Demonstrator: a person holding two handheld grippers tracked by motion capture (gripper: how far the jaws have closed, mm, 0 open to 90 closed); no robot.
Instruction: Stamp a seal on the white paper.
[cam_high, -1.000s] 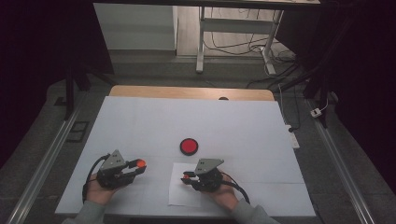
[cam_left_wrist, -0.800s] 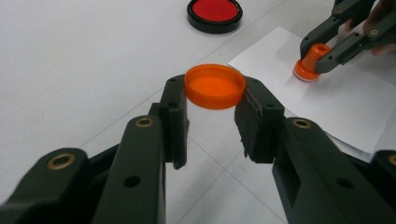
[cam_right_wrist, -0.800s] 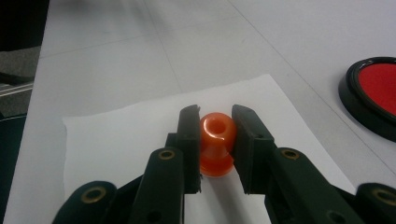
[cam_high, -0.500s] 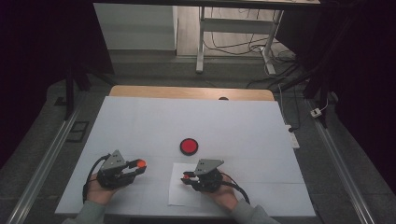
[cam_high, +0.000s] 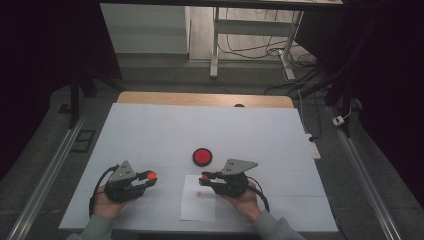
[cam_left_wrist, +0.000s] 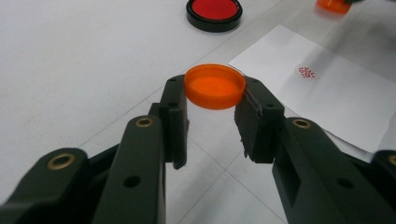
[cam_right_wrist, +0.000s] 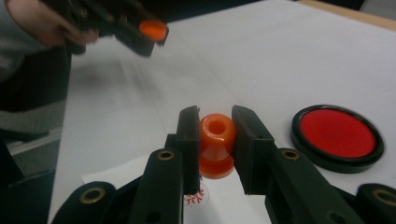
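Note:
My left gripper (cam_high: 146, 178) rests at the table's front left, shut on a flat orange cap (cam_left_wrist: 215, 86) held level by its rim between the pads. To its right, my right gripper (cam_high: 204, 178) hovers just above a white sheet of paper (cam_high: 197, 207), shut on an orange stamp (cam_right_wrist: 216, 142) gripped by its neck. A small red stamp mark (cam_high: 199, 194) lies on the paper below the stamp; it also appears as the red mark (cam_right_wrist: 194, 199) and the mark (cam_left_wrist: 306, 72). A round red ink pad (cam_high: 202, 156) in a black case sits just beyond both grippers.
A white cover (cam_high: 200, 130) spreads over the table, with a wooden edge (cam_high: 200, 99) at the far side. Metal rails (cam_high: 45, 175) run along both sides. A table frame and cables (cam_high: 280, 45) stand on the floor behind.
My right gripper has lifted the orange stamp up off the paper, uncovering the red mark beneath it. The left gripper and its cap have stayed put.

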